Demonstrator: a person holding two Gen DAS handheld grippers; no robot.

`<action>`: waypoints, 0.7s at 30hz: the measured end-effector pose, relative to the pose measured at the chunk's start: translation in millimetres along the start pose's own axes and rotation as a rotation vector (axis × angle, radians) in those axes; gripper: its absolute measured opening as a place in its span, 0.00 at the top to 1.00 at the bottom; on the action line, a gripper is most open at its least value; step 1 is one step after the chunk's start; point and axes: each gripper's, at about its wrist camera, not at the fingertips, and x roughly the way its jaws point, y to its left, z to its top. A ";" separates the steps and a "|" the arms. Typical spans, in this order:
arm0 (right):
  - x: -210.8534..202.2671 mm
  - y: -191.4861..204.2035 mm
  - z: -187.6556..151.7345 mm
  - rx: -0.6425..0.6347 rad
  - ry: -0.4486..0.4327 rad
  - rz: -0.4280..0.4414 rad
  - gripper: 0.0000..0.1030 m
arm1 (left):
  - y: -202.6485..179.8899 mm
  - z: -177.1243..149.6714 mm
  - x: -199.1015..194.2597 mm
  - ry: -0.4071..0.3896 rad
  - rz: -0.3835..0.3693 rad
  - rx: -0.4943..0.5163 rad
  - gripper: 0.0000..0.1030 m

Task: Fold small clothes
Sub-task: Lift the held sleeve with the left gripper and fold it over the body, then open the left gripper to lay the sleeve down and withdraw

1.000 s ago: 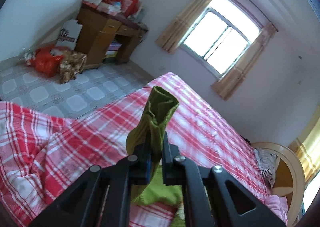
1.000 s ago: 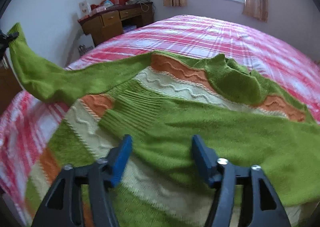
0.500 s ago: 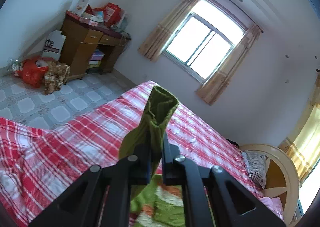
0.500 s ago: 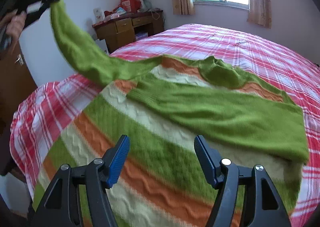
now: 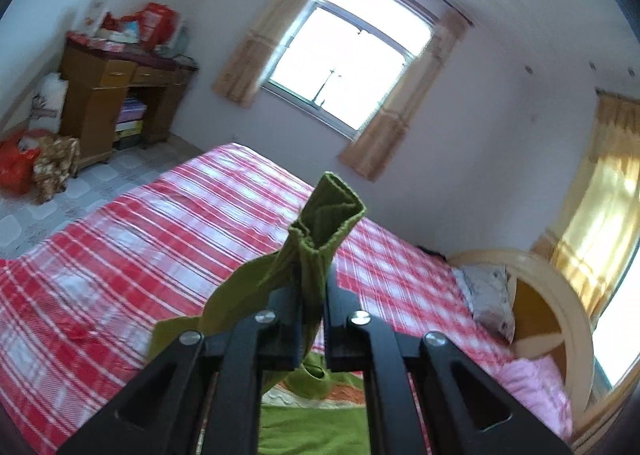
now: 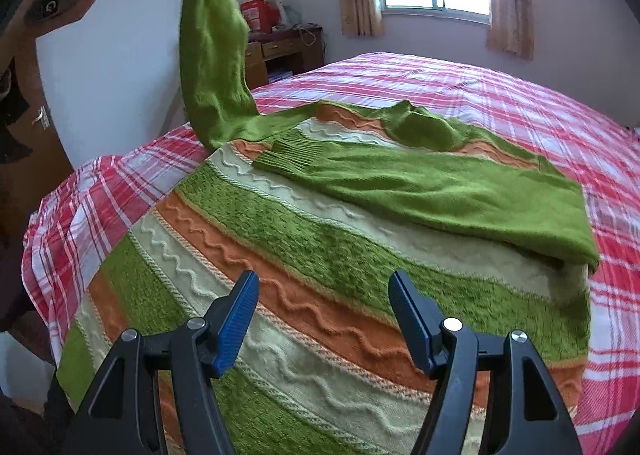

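A green, orange and cream striped sweater [image 6: 304, 255] lies flat on the red plaid bed [image 6: 500, 95]. Its right sleeve [image 6: 440, 191] is folded across the chest. My left gripper [image 5: 312, 295] is shut on the cuff [image 5: 328, 215] of the left sleeve and holds it high; the sleeve [image 6: 212, 55] hangs up from the sweater's left shoulder in the right wrist view. My right gripper [image 6: 322, 307] is open and empty, hovering just above the sweater's lower body.
A wooden desk [image 5: 108, 95] with clutter stands by the far wall, bags [image 5: 36, 163] on the tiled floor beside it. A window [image 5: 344, 59] is behind the bed. Pillows [image 5: 488, 303] and a round headboard [image 5: 560, 319] are at the bed's right end.
My left gripper has lifted the sleeve cuff higher and swung it over toward the sweater. My right gripper has pulled back toward the hem, open throughout.
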 end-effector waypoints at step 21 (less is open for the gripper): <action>1.2 -22.6 -19.0 0.143 -0.035 0.061 0.34 | -92.3 -185.1 108.1 0.366 0.071 0.406 0.40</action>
